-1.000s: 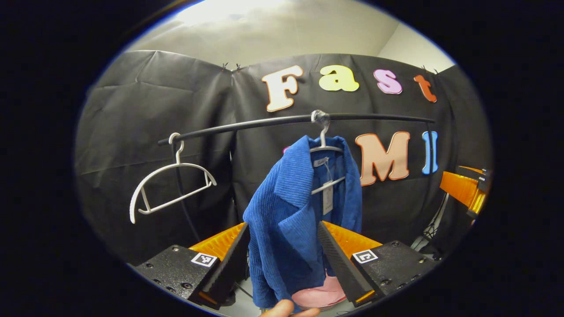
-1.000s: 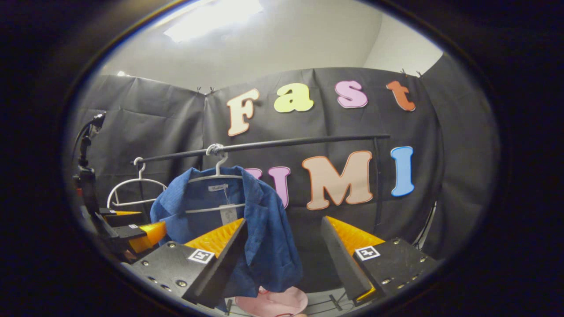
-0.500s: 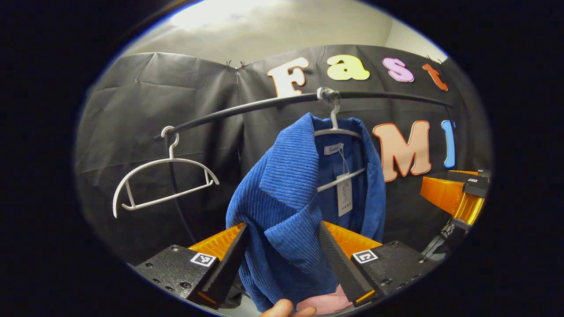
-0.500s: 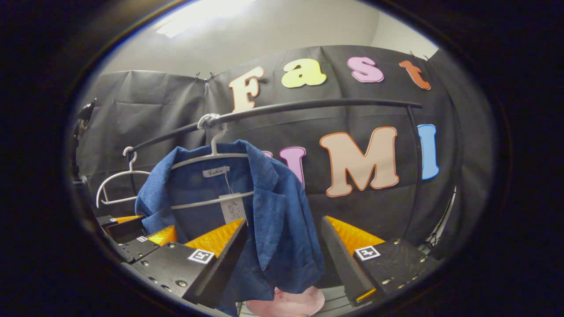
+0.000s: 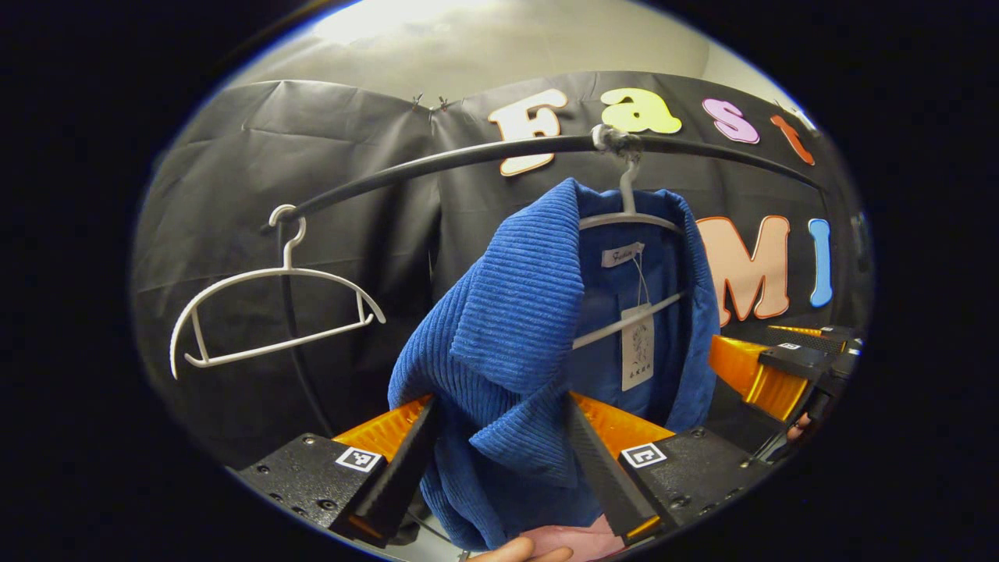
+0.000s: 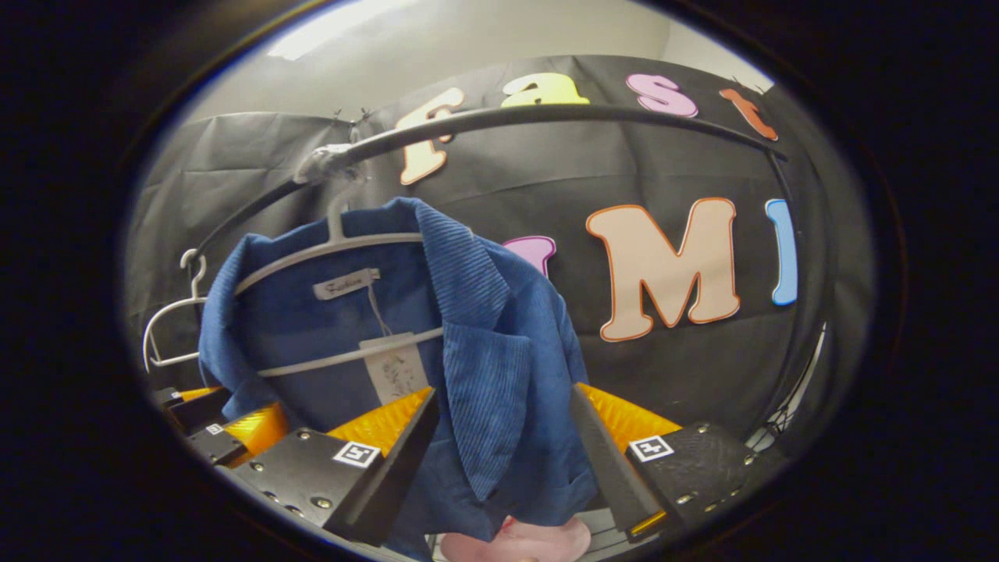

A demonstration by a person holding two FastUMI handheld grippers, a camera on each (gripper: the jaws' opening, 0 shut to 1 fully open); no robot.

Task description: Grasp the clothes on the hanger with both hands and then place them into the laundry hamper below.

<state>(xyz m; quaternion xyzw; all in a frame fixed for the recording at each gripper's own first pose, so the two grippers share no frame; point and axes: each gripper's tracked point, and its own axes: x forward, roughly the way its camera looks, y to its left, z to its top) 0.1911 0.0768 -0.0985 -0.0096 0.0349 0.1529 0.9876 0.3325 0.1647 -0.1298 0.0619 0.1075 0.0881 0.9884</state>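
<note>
Hanging from a white plastic hanger [image 5: 624,222] on the black metal rail [image 5: 437,160], the blue ribbed corduroy jacket [image 5: 507,343] sits open-fronted, with a paper tag [image 5: 638,346] dangling inside. In the left gripper view, the left gripper [image 5: 499,460] has its jaws spread to either side of one lapel edge; cloth lies between them, contact not confirmed. In the right gripper view, the right gripper [image 6: 503,457] likewise has its jaws spread around the opposite front panel of the jacket, fabric between the fingers but not visibly pinched. A second, empty white hanger [image 5: 273,312] hangs farther along the rail. A pink rounded object [image 6: 519,540] shows below the jacket hem; whether it is the hamper cannot be told. A fingertip [image 5: 519,553] shows at the lower edge.
</note>
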